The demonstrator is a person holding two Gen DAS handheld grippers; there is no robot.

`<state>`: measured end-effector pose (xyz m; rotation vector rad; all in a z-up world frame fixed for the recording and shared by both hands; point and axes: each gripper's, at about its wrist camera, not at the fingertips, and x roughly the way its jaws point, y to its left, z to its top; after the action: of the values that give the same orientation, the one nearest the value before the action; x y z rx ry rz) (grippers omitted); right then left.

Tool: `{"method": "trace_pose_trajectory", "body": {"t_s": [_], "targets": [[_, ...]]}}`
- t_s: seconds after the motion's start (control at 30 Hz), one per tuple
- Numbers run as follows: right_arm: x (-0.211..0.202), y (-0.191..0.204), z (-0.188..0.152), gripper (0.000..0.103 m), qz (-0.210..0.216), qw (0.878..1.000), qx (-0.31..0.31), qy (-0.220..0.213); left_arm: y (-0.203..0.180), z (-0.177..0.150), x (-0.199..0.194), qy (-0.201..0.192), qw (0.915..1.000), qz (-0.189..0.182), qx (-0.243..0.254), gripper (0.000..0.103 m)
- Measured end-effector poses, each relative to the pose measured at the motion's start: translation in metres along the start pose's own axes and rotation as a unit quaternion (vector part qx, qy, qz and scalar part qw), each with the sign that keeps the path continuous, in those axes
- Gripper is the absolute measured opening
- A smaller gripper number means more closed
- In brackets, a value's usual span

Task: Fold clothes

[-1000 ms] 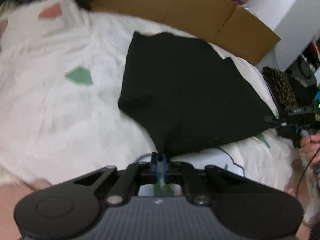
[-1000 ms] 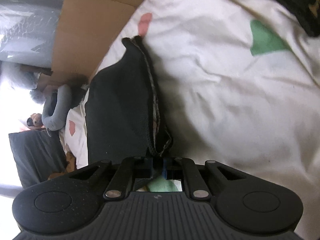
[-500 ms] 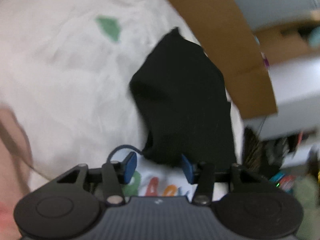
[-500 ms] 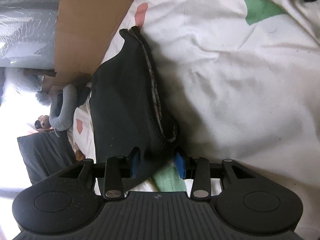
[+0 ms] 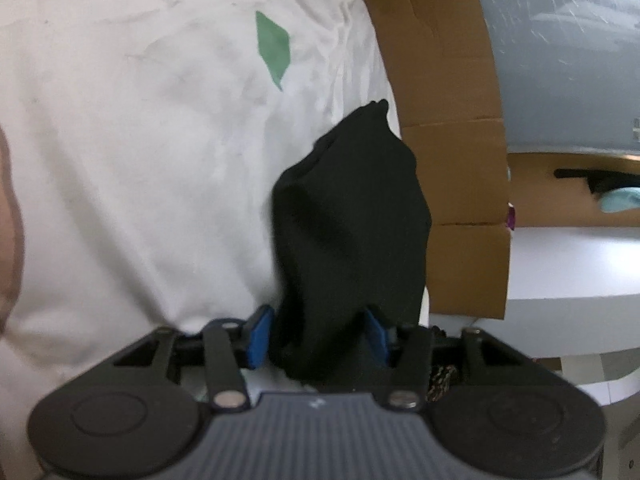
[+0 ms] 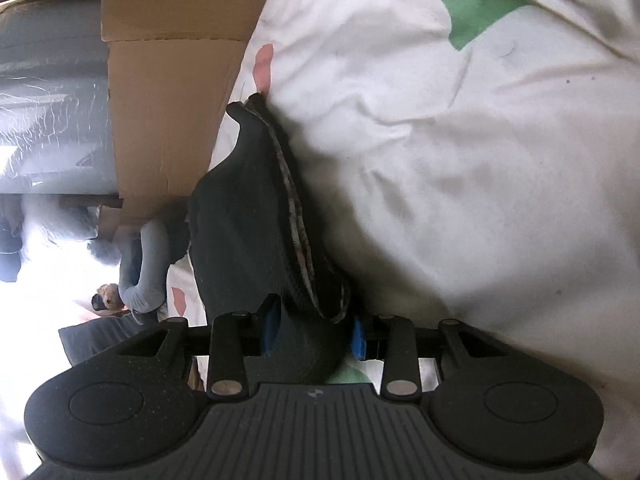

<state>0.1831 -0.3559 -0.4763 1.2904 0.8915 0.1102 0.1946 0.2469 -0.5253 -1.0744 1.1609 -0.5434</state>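
In the left wrist view, the left hand-held gripper (image 5: 318,338) stands about half open, its blue pads (image 5: 258,334) on either side of the black garment (image 5: 352,236) without pinching it; the cloth lies on a white bedsheet (image 5: 140,160) with a green patch (image 5: 273,49), with brown cardboard (image 5: 452,128) and a grey plastic-wrapped bulk (image 5: 568,64) beyond. In the right wrist view, the right hand-held gripper (image 6: 314,330) is likewise partly open around the garment's near end (image 6: 248,216), not clamping it, on the same creased sheet (image 6: 460,184) beside cardboard (image 6: 168,92), with room clutter further left.
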Motion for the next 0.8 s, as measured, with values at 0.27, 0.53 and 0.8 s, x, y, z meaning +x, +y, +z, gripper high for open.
{"method": "trace_pose_trajectory", "body": {"t_s": [0.27,0.53,0.8], "targets": [[0.004,0.003,0.002,0.012,-0.006,1.0,-0.006,0.003,0.003,0.003,-0.002,0.006,0.9999,0.014,0.006,0.007],[-0.002,0.022,-0.004,0.009,-0.009,0.999,-0.042,0.022,-0.027,0.01,-0.022,-0.004,0.9981,0.047,0.04,0.004],[-0.006,0.028,-0.015,0.009,-0.012,0.998,-0.047,0.045,-0.041,0.007,-0.037,0.0,0.9965,0.07,0.045,0.003]]}}
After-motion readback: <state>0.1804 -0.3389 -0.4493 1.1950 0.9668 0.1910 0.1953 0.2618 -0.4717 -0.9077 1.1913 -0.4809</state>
